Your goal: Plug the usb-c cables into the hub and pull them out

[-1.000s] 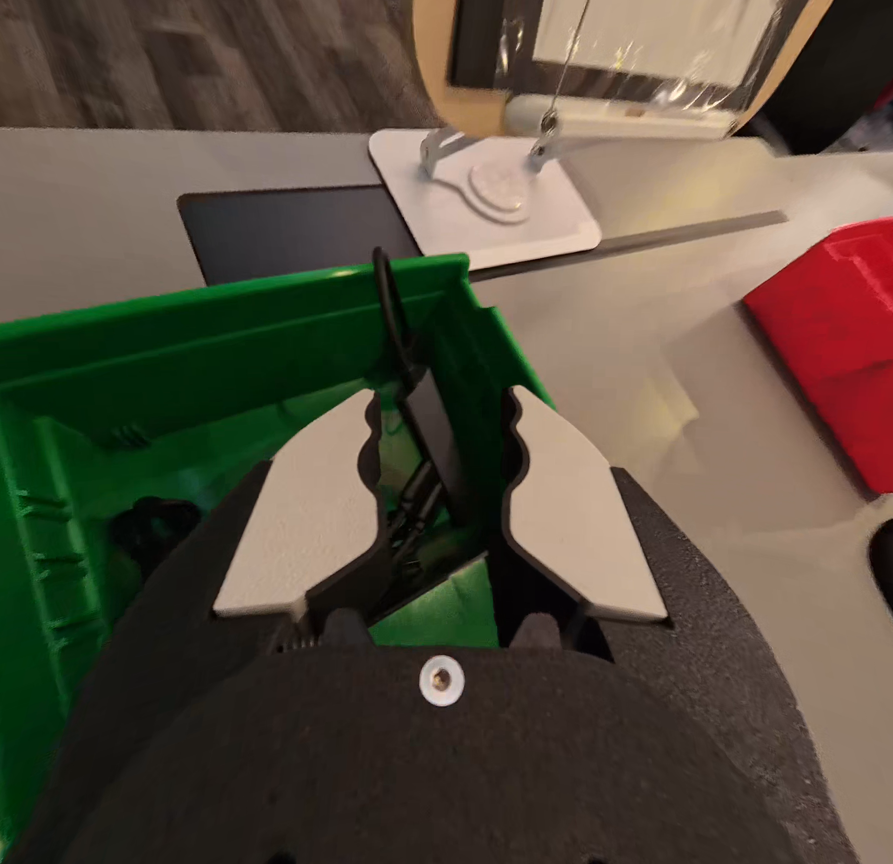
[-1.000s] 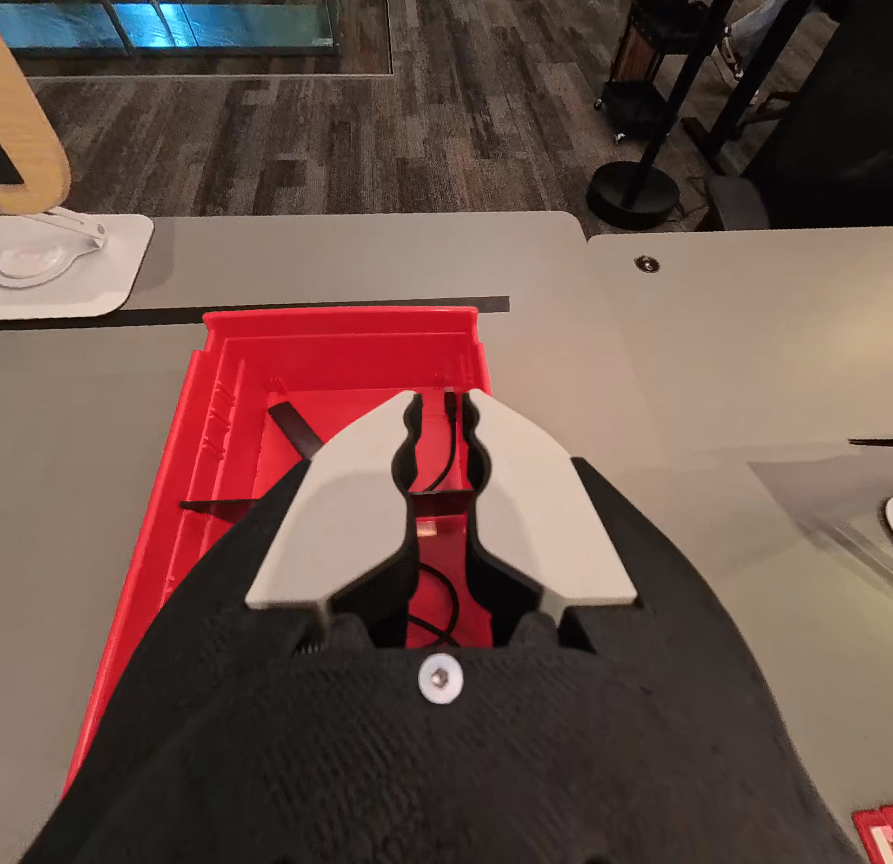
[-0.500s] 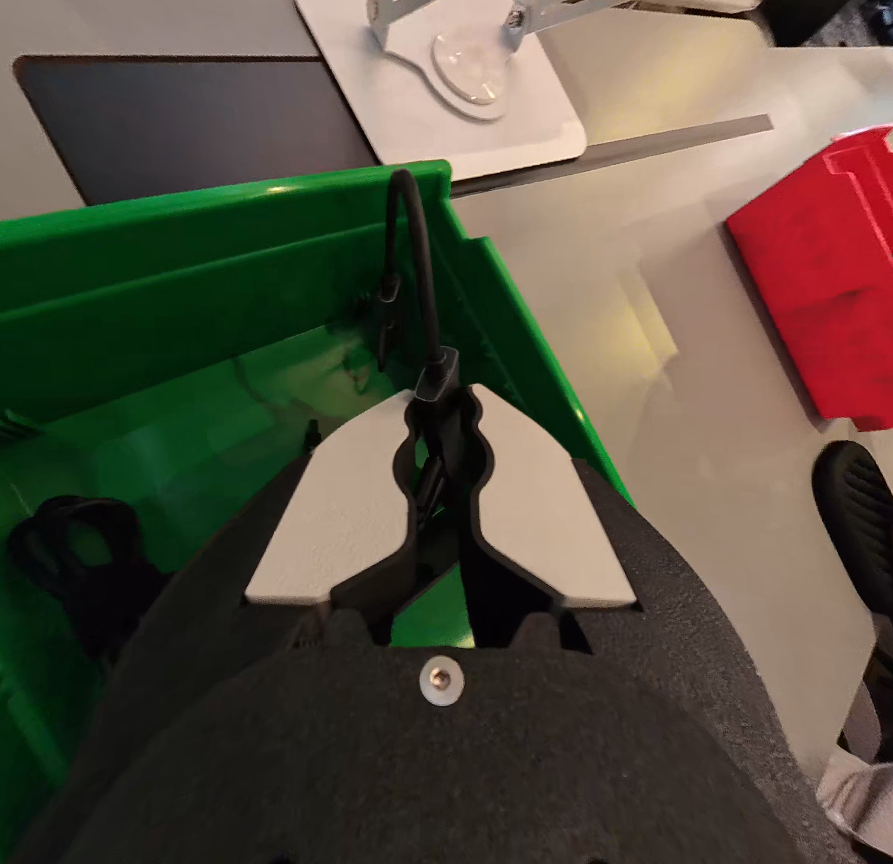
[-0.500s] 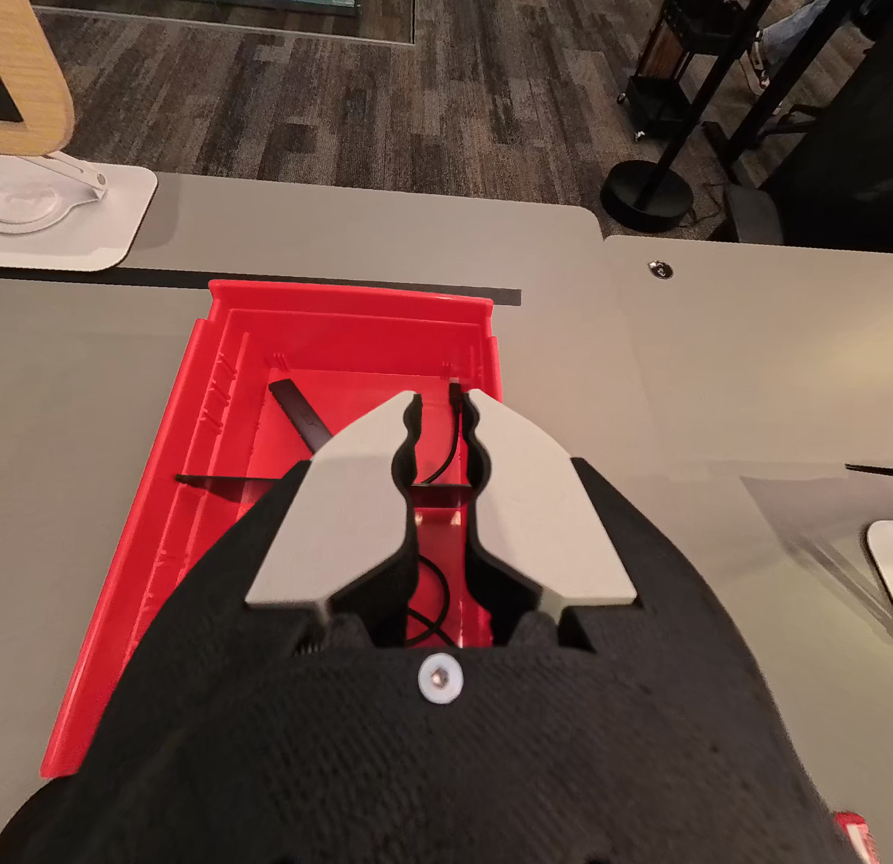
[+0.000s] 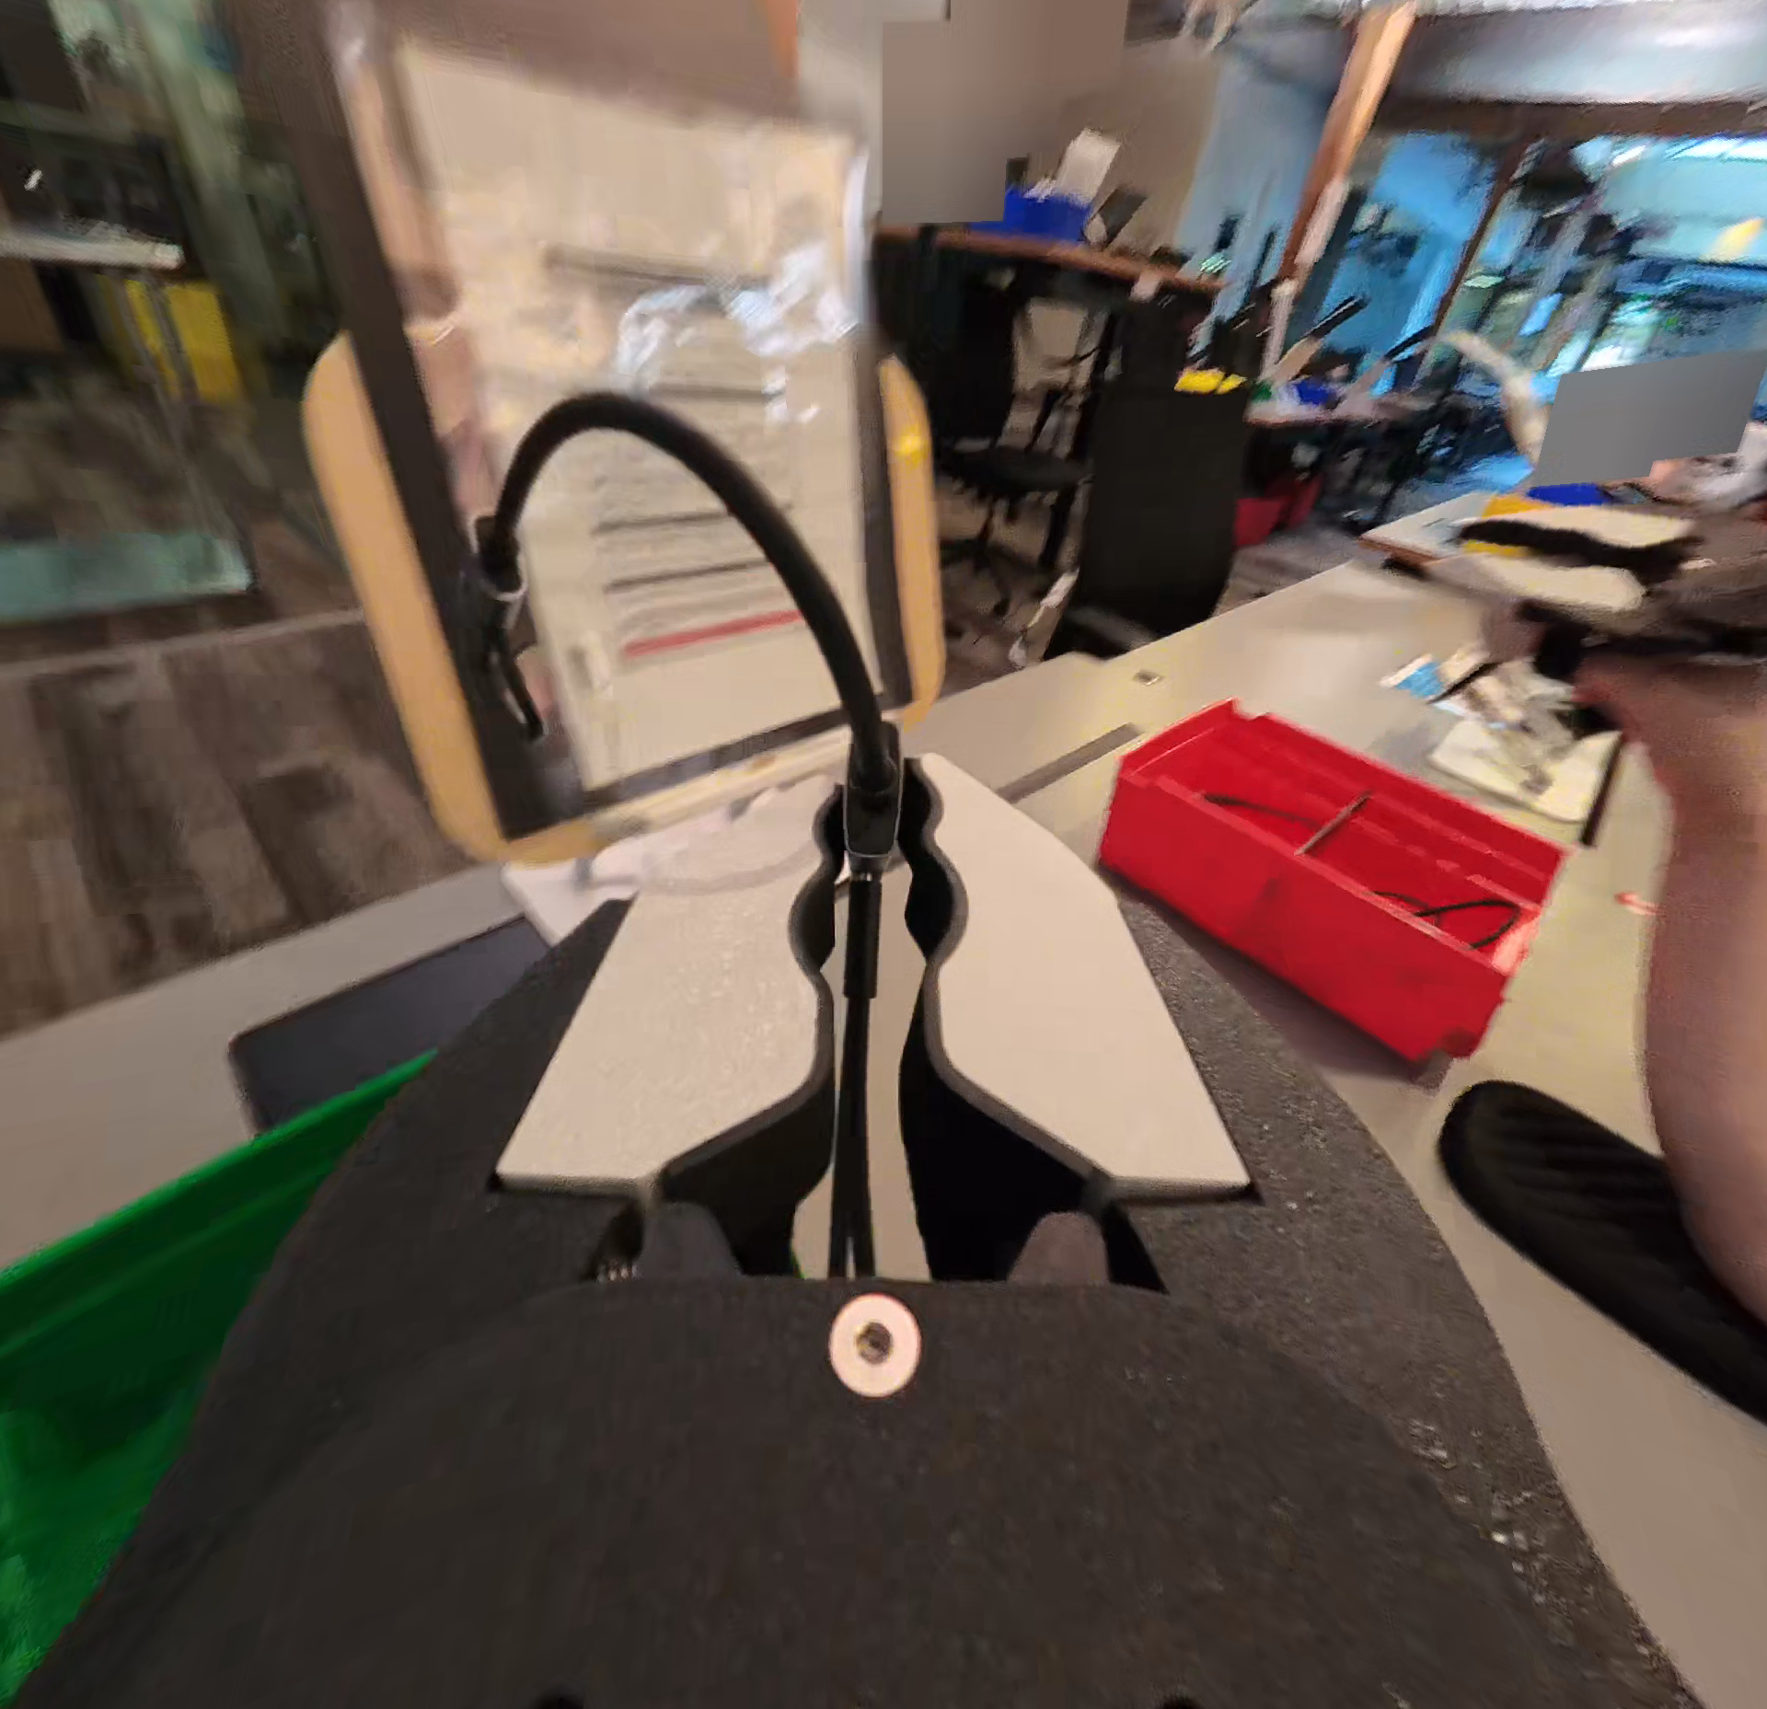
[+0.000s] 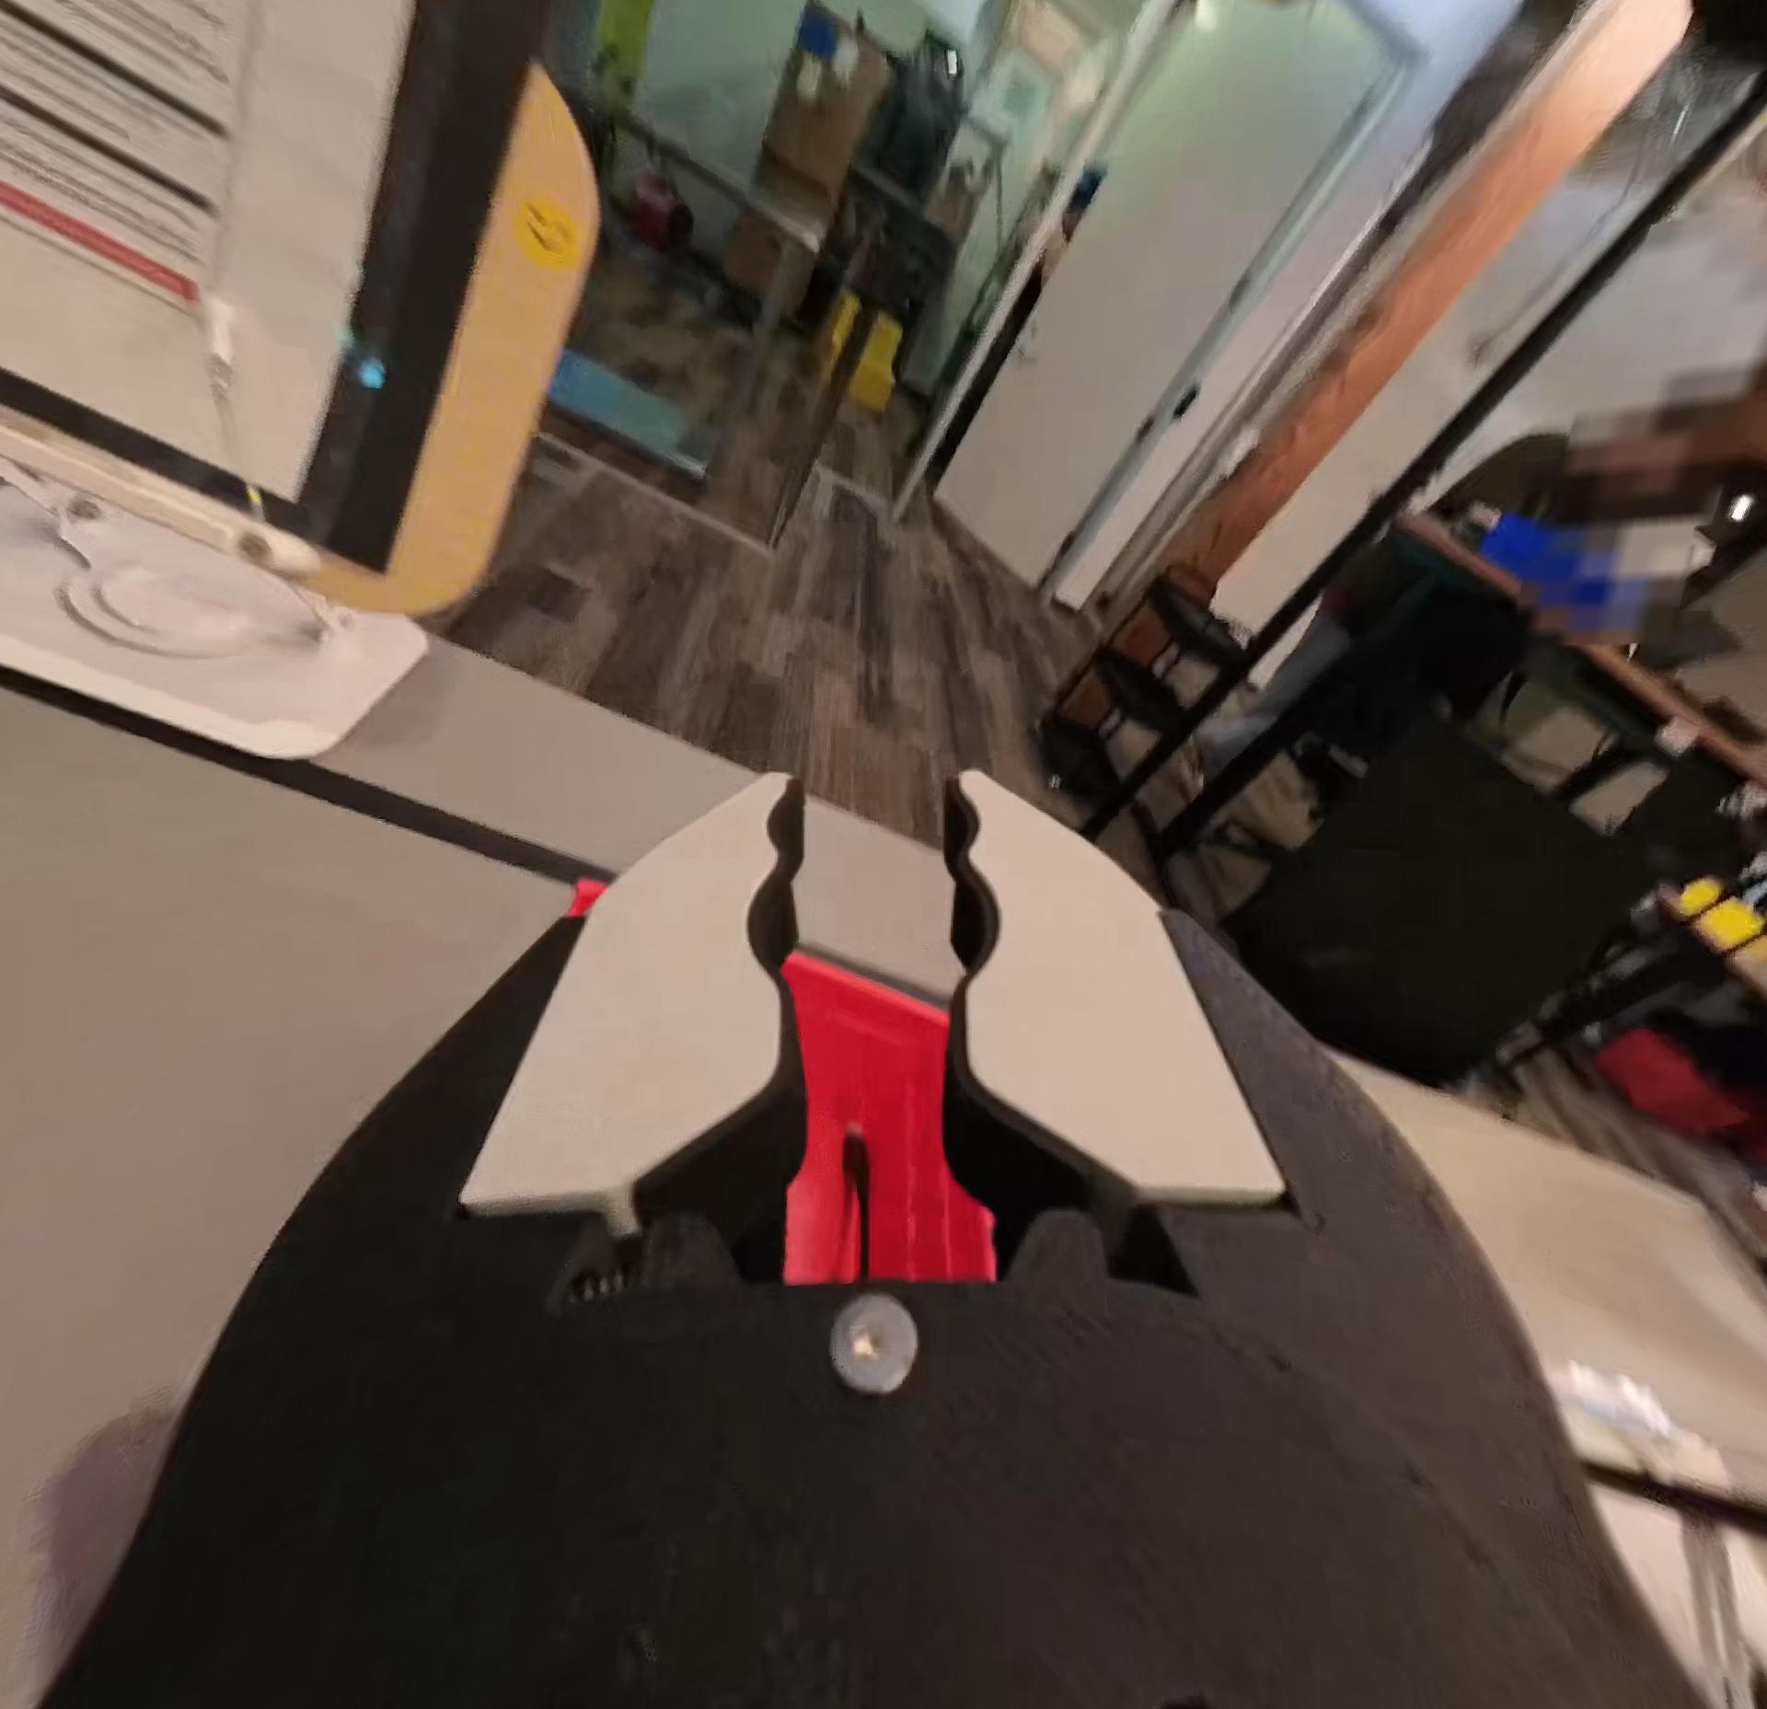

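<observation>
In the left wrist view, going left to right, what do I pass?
green bin → black cable arching up from the left gripper → red bin → right gripper, blurred at the far edge.

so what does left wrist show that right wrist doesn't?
Left wrist only: the left gripper shut on the hub, its black cable arching up, the green bin, and the right gripper farther off.

Right wrist only: the right gripper open and empty.

Both: the red bin with a cable inside, the framed sign on its stand, the grey table.
</observation>
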Demonstrator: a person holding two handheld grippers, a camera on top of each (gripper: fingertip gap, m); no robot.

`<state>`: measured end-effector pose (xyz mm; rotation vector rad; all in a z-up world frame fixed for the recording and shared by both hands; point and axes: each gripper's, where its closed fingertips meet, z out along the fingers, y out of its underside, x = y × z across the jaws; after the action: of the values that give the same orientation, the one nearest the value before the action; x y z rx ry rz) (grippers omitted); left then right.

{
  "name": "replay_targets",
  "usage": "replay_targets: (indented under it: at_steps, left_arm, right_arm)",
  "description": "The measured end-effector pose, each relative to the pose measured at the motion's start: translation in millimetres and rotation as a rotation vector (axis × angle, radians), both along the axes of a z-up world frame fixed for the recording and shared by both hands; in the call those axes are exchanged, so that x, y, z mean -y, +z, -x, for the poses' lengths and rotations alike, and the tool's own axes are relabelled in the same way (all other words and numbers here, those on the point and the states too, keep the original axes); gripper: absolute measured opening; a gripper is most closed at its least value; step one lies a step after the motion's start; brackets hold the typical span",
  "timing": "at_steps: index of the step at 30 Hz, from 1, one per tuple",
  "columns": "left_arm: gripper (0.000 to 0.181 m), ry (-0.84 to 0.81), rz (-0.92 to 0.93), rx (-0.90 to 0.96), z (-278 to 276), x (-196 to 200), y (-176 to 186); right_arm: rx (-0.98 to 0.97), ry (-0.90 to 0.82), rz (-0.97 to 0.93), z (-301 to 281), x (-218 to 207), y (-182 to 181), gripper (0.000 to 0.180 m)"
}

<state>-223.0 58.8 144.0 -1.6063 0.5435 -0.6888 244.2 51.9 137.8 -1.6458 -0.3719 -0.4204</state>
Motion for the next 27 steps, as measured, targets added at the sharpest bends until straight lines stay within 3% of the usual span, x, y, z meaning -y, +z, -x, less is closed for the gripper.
replay_targets:
  at_steps: [3,5,11,16,19,21,24,27]
  left_arm:
    - [0.009,-0.094,-0.089,0.042,-40,31,28]
    - [0.009,-0.152,-0.126,0.057,-68,50,38]
    - [0.009,-0.304,-0.121,0.172,-133,83,45]
    - [0.009,-0.430,-0.041,0.231,-165,95,37]
    - [0.009,-0.468,-0.007,0.243,-175,96,31]
    - [0.010,-0.490,-0.009,0.248,-179,98,30]
    - [0.011,-0.447,-0.096,0.109,-178,96,26]
    - [0.023,-0.323,-0.298,-0.179,-170,95,19]
  right_arm:
    - [0.158,0.173,-0.255,83,12,37,0.048]
    - [0.263,0.320,-0.428,149,33,49,0.051]
    - [0.545,0.441,-0.764,266,77,28,0.051]
    - [0.555,0.335,-0.796,269,70,22,0.048]
    - [0.596,0.289,-0.817,265,70,22,0.026]
    - [0.599,0.275,-0.814,260,69,23,0.023]
    - [0.597,0.358,-0.729,258,63,19,0.023]
    - [0.627,0.431,-0.609,252,54,13,0.022]
